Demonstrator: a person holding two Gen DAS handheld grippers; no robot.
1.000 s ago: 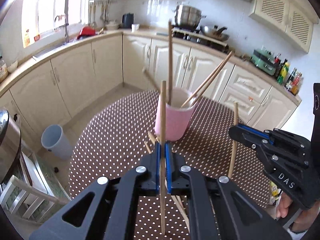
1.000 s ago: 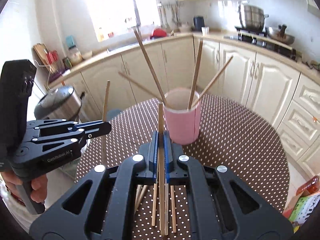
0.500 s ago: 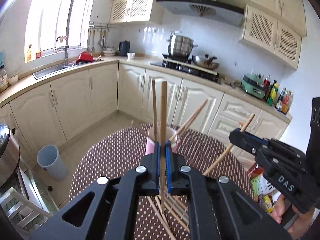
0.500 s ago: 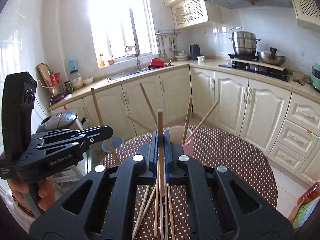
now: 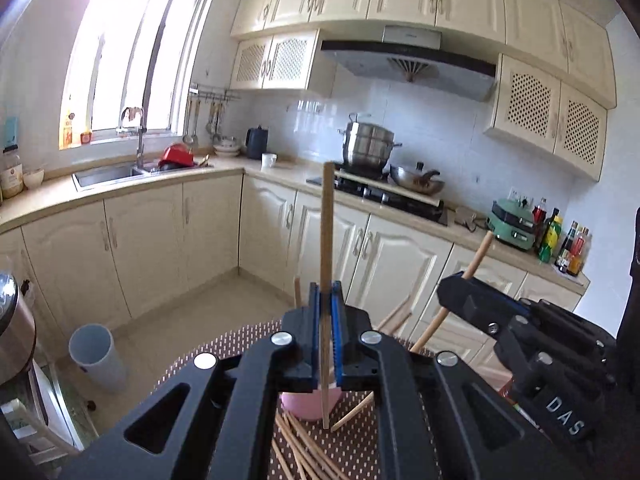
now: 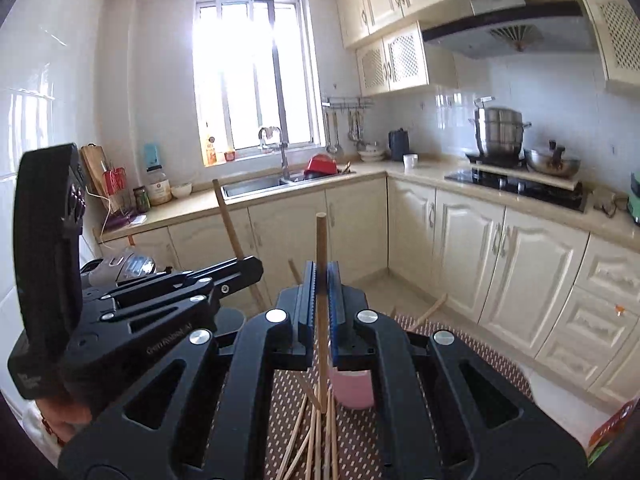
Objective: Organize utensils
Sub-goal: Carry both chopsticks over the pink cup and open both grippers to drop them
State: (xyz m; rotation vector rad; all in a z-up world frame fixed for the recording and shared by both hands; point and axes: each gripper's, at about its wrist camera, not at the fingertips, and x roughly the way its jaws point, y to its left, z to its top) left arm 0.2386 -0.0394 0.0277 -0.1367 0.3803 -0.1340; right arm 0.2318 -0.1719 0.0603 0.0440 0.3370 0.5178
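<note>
My left gripper (image 5: 327,296) is shut on a wooden chopstick (image 5: 327,232) held upright. My right gripper (image 6: 321,280) is shut on another wooden chopstick (image 6: 321,248), also upright. Each gripper shows in the other's view: the right gripper (image 5: 460,288) with its chopstick at the right of the left wrist view, the left gripper (image 6: 244,270) at the left of the right wrist view. A pink cup (image 5: 304,404) stands on the dotted brown table (image 5: 248,332), mostly hidden behind the jaws; it also shows in the right wrist view (image 6: 354,390). Several loose chopsticks (image 6: 316,444) lie on the table below.
Cream kitchen cabinets (image 5: 152,248) ring the room, with a sink (image 5: 108,174) at left and a stove with pots (image 5: 368,148) at the back. A grey bin (image 5: 94,356) stands on the floor. A rice cooker (image 5: 12,320) sits at far left.
Both grippers have risen and tilted upward with their chopsticks; the pink cup has dropped low in both views and is now mostly hidden behind the jaws.
</note>
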